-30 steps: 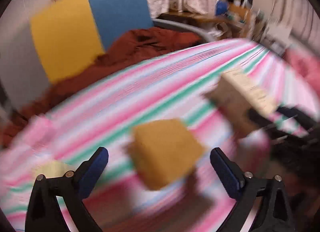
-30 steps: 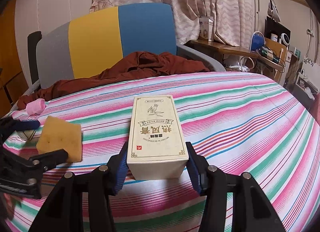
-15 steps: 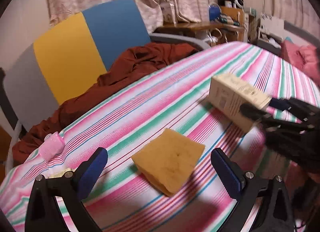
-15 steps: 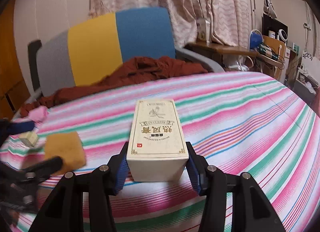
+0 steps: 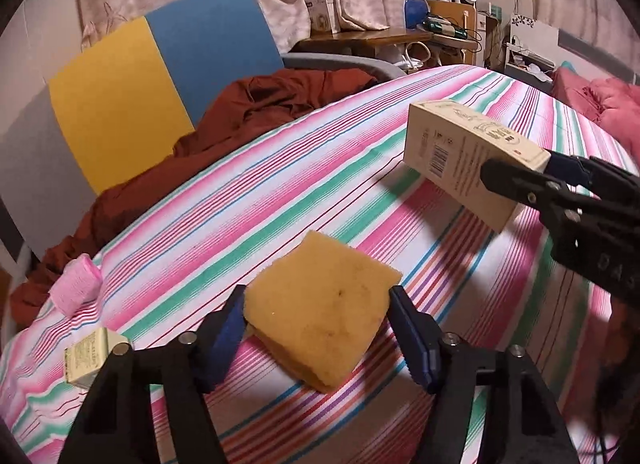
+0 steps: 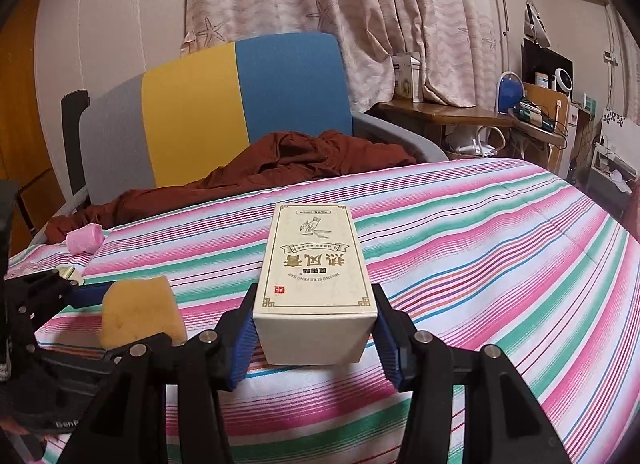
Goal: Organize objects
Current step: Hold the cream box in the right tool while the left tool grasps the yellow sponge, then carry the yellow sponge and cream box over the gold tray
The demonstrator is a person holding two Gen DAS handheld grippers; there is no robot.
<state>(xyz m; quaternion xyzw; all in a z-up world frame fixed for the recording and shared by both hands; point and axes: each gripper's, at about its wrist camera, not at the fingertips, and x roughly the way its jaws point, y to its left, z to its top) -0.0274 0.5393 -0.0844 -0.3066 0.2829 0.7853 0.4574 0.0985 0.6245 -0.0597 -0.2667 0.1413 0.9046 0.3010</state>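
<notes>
Left wrist view: the left gripper (image 5: 316, 328) is closing on the yellow sponge (image 5: 320, 310), which lies between its blue pads at 6 o'clock on the striped tabletop (image 5: 280, 184); the squeeze should stay centred and gentle so the soft sponge does not twist out. Right wrist view: the right gripper (image 6: 316, 340) is clamped on the cream carton (image 6: 314, 280) at 6 o'clock, raised off the cloth; it should hold level.

Light: warm, dim indoor glow
Shadows: soft, under the held things
Focus: sharp
Edges: fisheye bend, black corners
</notes>
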